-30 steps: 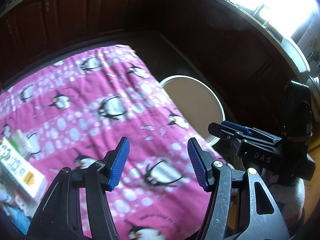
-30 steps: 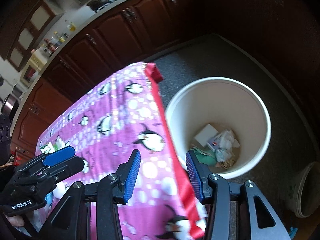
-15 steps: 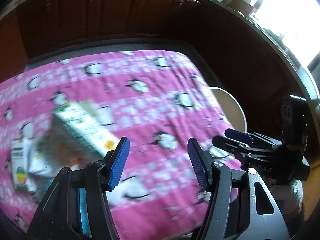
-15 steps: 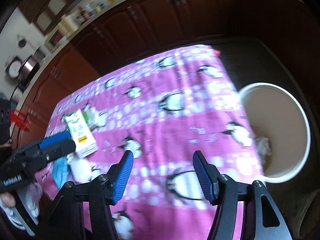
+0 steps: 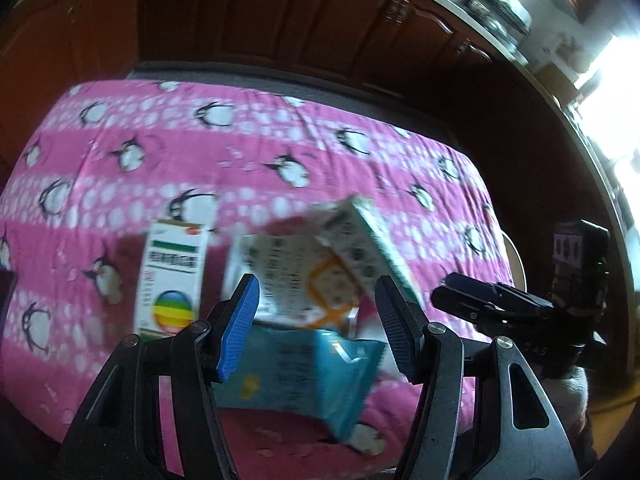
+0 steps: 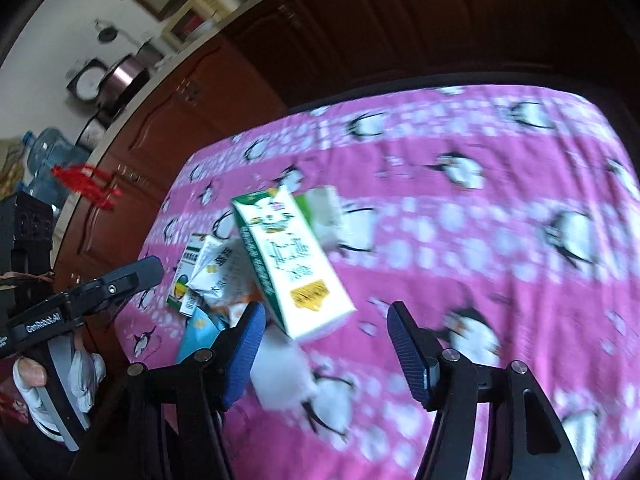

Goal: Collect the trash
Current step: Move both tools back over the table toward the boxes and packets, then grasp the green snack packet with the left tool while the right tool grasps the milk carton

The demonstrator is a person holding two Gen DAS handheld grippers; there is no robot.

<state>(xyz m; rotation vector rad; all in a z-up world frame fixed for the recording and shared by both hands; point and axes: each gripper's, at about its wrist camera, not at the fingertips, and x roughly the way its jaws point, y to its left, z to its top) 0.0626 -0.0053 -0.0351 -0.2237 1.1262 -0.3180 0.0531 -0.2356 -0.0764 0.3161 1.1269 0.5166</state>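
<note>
Trash lies in a loose heap on the pink penguin-print cloth (image 5: pixel 280 148), toward its left side as the right wrist camera sees it. Nearest the left gripper (image 5: pixel 318 322), whose blue-padded jaws stand apart with nothing between them, is a blue packet (image 5: pixel 296 376), with a crumpled white and orange wrapper (image 5: pixel 304 276) overlapping its far edge. Just left of these lies a small white box with a rainbow circle (image 5: pixel 172 280). A green and white carton (image 6: pixel 290 266) rests tilted across the heap, just ahead of the right gripper (image 6: pixel 324 344), which also stands open and empty, its jaws above the cloth. Motion blur obscures the print on most items. Beyond the cloth, dark wooden cabinets (image 5: pixel 320 24) line the far wall, and water jugs (image 6: pixel 48 160) stand far left in the right wrist view.
</note>
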